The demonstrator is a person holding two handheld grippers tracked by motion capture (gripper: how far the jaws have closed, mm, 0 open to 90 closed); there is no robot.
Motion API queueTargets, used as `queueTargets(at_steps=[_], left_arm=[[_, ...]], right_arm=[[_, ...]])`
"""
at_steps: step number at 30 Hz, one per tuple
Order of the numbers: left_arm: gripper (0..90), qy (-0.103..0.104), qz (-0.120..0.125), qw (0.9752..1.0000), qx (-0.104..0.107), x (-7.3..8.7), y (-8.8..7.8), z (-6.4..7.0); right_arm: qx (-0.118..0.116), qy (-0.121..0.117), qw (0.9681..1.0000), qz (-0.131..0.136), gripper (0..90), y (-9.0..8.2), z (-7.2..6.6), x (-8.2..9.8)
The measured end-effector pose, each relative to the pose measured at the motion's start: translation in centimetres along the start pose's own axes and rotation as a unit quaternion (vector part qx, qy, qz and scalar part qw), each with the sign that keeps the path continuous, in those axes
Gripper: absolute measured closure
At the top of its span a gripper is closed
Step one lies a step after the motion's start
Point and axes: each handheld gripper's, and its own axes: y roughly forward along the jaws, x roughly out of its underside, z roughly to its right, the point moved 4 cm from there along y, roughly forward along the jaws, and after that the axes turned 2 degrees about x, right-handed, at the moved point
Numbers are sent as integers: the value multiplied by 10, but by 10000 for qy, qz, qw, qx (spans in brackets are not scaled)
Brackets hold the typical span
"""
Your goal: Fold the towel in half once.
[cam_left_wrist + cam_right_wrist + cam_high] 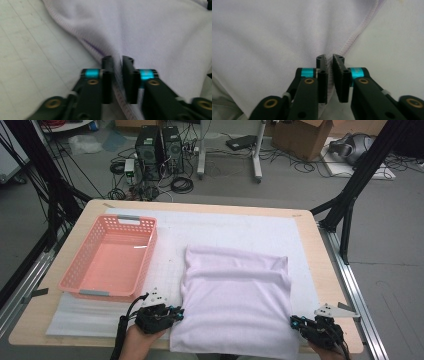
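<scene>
At the near edge of the tabletop [320, 245], the person's two hands come in from the bottom of the high view, one at each near corner of a pale lilac cloth [235, 300]. The left gripper [176, 314] lies low and level, pointing right toward the cloth's near left edge, with the left hand [142, 340] behind it. The right gripper [296, 322] lies the same way, pointing left at the cloth's near right edge.

In the left gripper view the jaws stand narrow, with the stitched hem of the cloth [150, 32] running between them; the fabric bunches up in front of the tips. In the right gripper view the jaws are just as narrow, and the hem of the cloth [274, 32] passes between them too. A thin gap shows beside the fabric in both views, so whether the pads press on it cannot be told.

The cloth lies folded in the middle of a white mat [225, 227], its near edge hanging off the tabletop and cut off by the frame. A pink basket [80, 270] stands to the left, apart from the cloth. The right hand is mostly cut off at the bottom corner. The left gripper view is blurred.
</scene>
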Motion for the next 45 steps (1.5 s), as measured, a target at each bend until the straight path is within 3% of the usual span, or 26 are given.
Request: queueTargets(at_steps=[2,7,11,16,19,23,28,31,34,36,37,39,41,43,45], left_arm=[[617,0,160,9999,17,-7,-1,-3],[509,-106,498,9987,-56,-38,7,-24],[490,-154,652,9977,-59,-66,20,-42],[466,-54,707,9972,-250,-94,38,-63],[466,-117,783,9961,-387,-108,49,-77],[471,-266,623,9958,-616,-124,66,-96],[471,-343,433,9949,-849,-135,91,-113],[471,-474,357,9949,-815,-135,105,-119],[509,-407,12,9956,-848,-130,121,-118],[664,-357,-97,9946,-971,-129,126,-117],[806,-269,-86,9943,-1028,-129,127,-117],[860,-385,96,9928,-1131,-133,127,-119],[863,-610,470,9899,-1186,-139,122,-123],[864,-820,749,9862,-1225,-146,118,-127],[863,-828,845,9852,-1240,-152,118,-129]], right_arm=[[85,20,9998,202,670,-1,3,-5],[217,120,9967,772,643,-5,15,-28],[224,49,9952,949,637,3,23,-48],[252,99,9937,1087,634,20,43,-81],[280,167,9942,1023,636,34,55,-100],[403,205,9961,755,641,63,69,-121],[481,150,9980,391,632,96,80,-131],[577,62,9980,234,647,109,79,-135],[880,-99,9960,-148,752,122,82,-131],[734,86,9973,-36,837,124,85,-131],[761,42,9971,-9,849,124,87,-132],[767,78,9969,140,859,123,91,-134],[866,200,9953,397,862,118,98,-136],[999,372,9922,643,861,113,105,-138],[1088,532,9888,872,861,111,112,-140]])
